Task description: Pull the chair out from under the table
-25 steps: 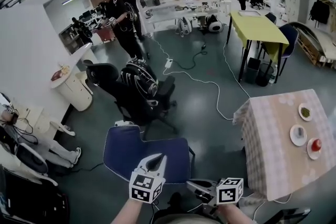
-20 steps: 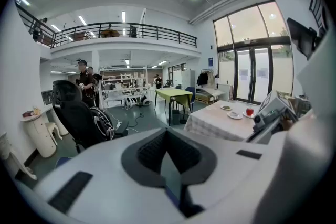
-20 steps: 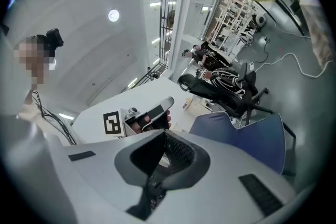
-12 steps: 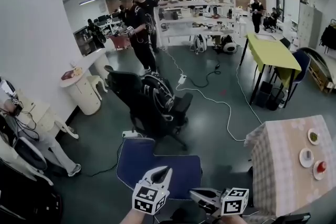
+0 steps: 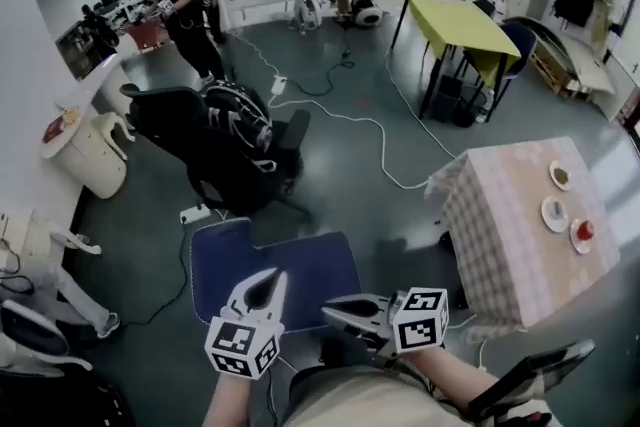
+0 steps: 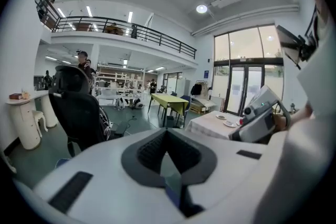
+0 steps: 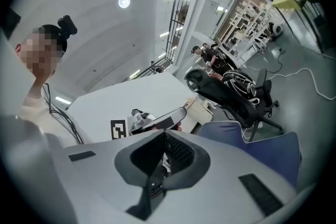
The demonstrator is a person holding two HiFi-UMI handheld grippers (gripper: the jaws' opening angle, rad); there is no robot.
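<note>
Right gripper [image 5: 328,312] shifted up over blue chair [image 5: 300,265] near edge since earlier; left gripper [image 5: 272,277] beside it, over seat. Both jaws closed, empty. Checked table [image 5: 500,215] right of chair, apart.

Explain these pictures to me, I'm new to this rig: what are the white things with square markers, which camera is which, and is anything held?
No robot here: a person carries two hand-held tongs. The picture showing both comes from a camera on the person's head, looking down; the other two come from cameras riding on the tongs. The left tongs and right tongs are both shut and empty. Beyond them stands the blue padded chair, beside the checked-cloth table, which carries three plates.
</note>
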